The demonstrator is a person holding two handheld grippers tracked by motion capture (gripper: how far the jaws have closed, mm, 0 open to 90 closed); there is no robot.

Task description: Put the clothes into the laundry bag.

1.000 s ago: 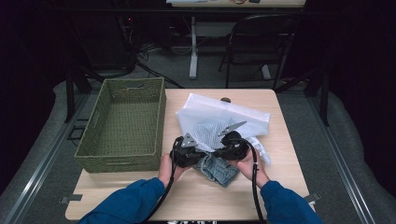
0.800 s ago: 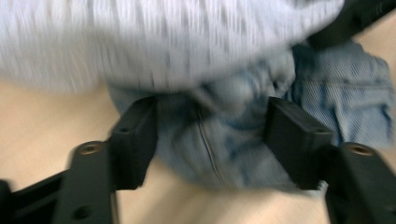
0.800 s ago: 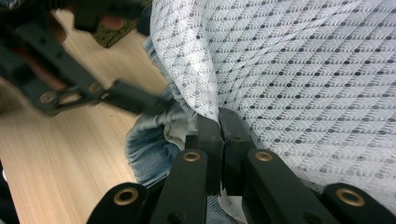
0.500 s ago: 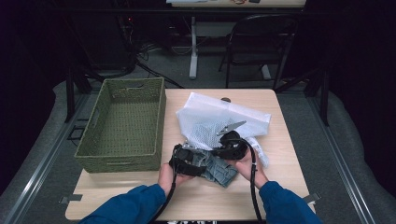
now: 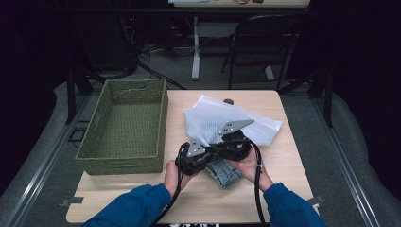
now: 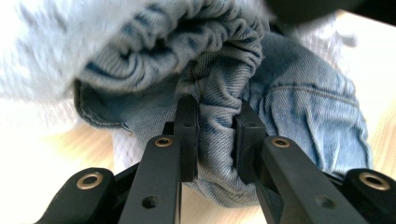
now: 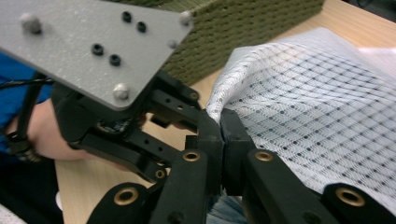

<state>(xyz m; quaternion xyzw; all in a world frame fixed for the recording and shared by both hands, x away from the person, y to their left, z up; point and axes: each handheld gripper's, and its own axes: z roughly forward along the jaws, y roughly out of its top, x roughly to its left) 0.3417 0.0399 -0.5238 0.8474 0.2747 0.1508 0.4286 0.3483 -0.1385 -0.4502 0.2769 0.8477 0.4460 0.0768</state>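
You are partway through getting a folded pair of jeans [image 5: 223, 169] into a white mesh laundry bag [image 5: 222, 124]; the denim lies on the table [image 5: 283, 156] at the bag's 6 o'clock edge, mostly outside it, so most of the stuffing remains. Your left gripper [image 6: 215, 140] has just been closing and now pinches a bunched fold of denim between its jaws. Your right gripper [image 7: 220, 135] is pressed together on the bag's mesh rim, lifting it. A green woven basket [image 5: 125, 125] sits at 9 o'clock.
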